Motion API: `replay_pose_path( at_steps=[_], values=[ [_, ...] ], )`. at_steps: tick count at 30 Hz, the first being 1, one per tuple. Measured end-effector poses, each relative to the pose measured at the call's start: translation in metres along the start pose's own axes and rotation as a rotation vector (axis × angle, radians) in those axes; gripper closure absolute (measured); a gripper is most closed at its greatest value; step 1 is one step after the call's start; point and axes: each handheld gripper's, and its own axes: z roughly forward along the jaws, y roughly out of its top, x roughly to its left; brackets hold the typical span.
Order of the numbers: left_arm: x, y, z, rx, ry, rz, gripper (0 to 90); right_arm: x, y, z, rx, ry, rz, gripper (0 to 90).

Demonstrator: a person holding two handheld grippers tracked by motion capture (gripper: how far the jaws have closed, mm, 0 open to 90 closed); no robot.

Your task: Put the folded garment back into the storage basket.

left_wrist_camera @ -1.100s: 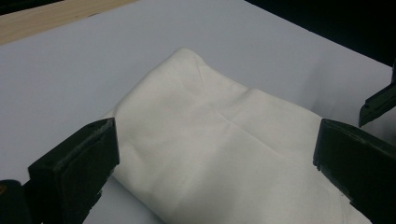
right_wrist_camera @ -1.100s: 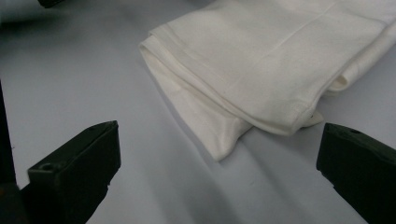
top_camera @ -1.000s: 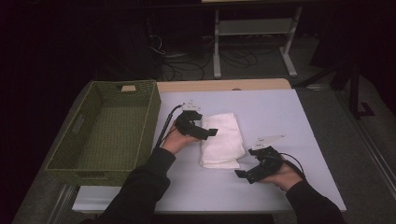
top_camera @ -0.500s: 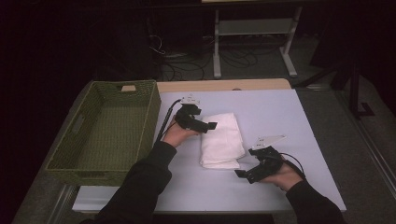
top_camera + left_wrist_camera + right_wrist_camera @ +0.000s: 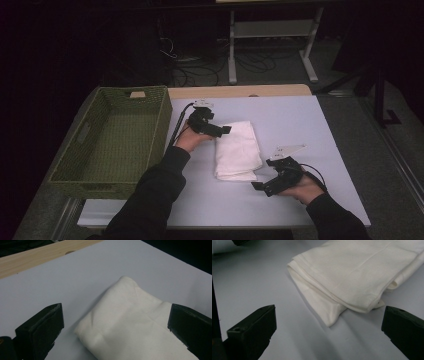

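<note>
- Tabletop (image 5: 300,120): white, dark room beyond; green woven basket (image 5: 115,135) at its left edge.
- Folded white cloth (image 5: 237,150): flat, mid-tabletop.
- Left tongs (image 5: 222,130): spread, at cloth's far corner.
- Right tongs (image 5: 260,186): spread, just beside cloth's near edge.

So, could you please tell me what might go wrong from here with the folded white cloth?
The folded white cloth lies in loose layers whose edges fan apart near the right gripper, so its open jaws may catch only the top layer and unfold it. The left gripper, also open, is at the far corner; uneven lifting could let the cloth sag before it reaches the green woven basket.
</note>
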Motion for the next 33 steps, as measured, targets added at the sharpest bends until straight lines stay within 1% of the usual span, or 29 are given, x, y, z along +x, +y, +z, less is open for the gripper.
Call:
replay_pose_path(
  at_steps=[2,4,8,10,13,15,17,20,23,25,29,31,33],
  values=[
    [0.002,-0.001,0.001,0.004,0.001,0.006,0.0,0.0,0.0,0.0,0.0,0.0,-0.001,0.0],
    [0.006,-0.002,0.002,0.002,0.0,-0.004,0.0,0.0,0.0,0.0,0.0,0.001,-0.001,0.0],
    [0.011,-0.003,0.005,0.008,0.004,-0.002,0.0,0.0,0.0,0.0,0.0,0.002,-0.002,0.0],
    [0.012,-0.003,0.006,0.013,0.007,-0.008,0.0,0.0,0.0,0.0,0.0,0.002,-0.001,0.0],
    [0.016,-0.005,0.007,0.022,0.014,-0.008,7.6,0.0,0.0,0.0,0.0,0.002,-0.002,0.0],
    [0.018,-0.006,0.008,0.028,0.02,-0.012,9.2,0.0,0.0,0.0,0.001,0.003,-0.001,0.0],
    [0.02,-0.007,0.008,0.036,0.03,-0.017,14.2,0.0,0.0,0.0,-0.001,0.005,0.0,0.0],
    [0.022,-0.008,0.008,0.036,0.041,-0.024,17.6,0.0,0.0,0.0,-0.001,0.005,-0.001,0.0],
    [0.025,-0.009,0.008,0.037,0.043,-0.034,23.7,0.0,0.0,0.0,0.0,0.005,-0.002,0.0],
    [0.025,-0.009,0.008,0.045,0.05,-0.027,28.8,0.0,0.0,0.0,0.001,0.006,-0.003,0.0],
    [0.026,-0.009,0.01,0.06,0.054,-0.02,35.5,0.0,0.0,0.0,0.001,0.005,-0.004,0.0],
    [0.028,-0.009,0.011,0.063,0.053,-0.026,39.1,0.0,0.0,0.0,0.0,0.006,-0.003,0.0],
    [0.028,-0.009,0.012,0.067,0.05,-0.021,40.4,0.0,0.0,0.0,0.001,0.007,-0.002,0.0]
  ],
)
